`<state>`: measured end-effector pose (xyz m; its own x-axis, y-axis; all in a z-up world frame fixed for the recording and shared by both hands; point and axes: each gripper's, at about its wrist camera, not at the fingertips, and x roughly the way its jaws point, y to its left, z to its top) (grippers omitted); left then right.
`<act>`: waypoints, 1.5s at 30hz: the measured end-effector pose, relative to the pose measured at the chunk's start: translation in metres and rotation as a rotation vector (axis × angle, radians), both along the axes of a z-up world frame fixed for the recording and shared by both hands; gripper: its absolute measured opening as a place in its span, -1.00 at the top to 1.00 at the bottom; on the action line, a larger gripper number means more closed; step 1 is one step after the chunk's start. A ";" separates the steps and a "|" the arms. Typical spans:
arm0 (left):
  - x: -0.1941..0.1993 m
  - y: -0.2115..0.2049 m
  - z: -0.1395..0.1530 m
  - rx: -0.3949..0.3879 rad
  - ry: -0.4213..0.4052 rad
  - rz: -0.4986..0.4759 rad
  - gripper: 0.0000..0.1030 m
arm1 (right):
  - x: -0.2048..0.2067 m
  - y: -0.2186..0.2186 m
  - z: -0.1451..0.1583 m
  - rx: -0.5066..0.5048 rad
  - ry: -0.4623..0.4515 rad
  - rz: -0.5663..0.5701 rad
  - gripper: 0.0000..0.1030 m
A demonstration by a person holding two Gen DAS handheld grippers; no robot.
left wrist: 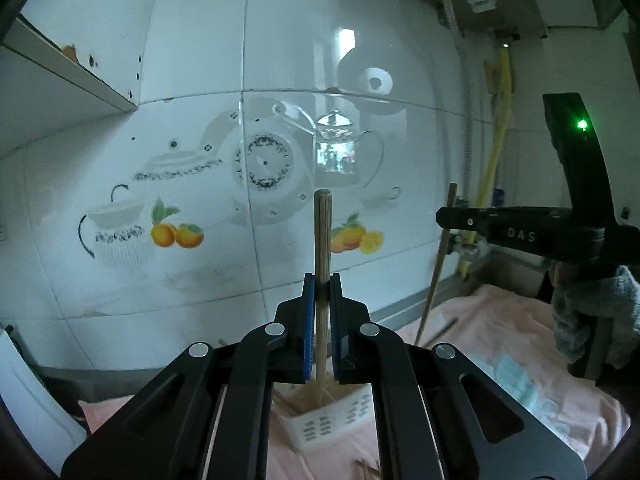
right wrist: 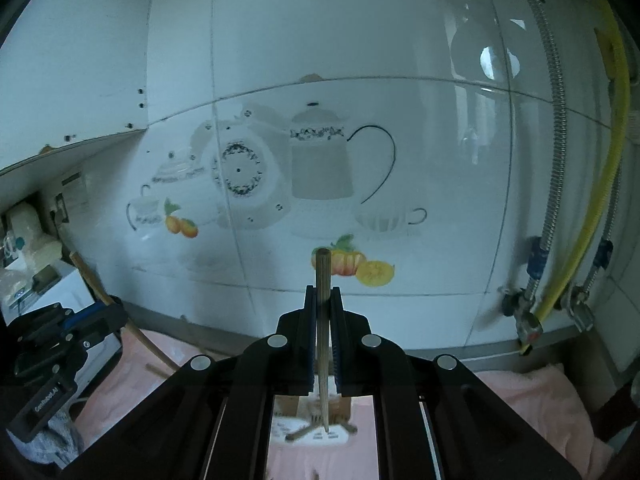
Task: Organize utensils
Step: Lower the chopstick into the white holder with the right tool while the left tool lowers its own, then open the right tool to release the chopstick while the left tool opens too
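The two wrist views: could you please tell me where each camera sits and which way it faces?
Left wrist: on the left gripper, facing the tiled wall with teapot decals; its fingers clamp an upright wooden chopstick; the right gripper shows at right.
Right wrist: on the right gripper, facing the same wall; it clamps a second wooden chopstick.
Shared: wall, pink cloth, white slotted plastic holder below.

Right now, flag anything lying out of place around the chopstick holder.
Loose chopsticks lie scattered on the pink cloth beside the white holder instead of standing in it. Each gripper, left and right, grips one chopstick upright above the holder.
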<state>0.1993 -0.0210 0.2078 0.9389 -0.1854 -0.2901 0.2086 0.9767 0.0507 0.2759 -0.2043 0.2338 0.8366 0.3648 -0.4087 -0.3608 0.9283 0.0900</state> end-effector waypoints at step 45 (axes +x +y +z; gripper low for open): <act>0.043 0.027 -0.066 -0.063 0.148 0.053 0.72 | 0.044 0.010 -0.069 -0.030 0.106 -0.018 0.84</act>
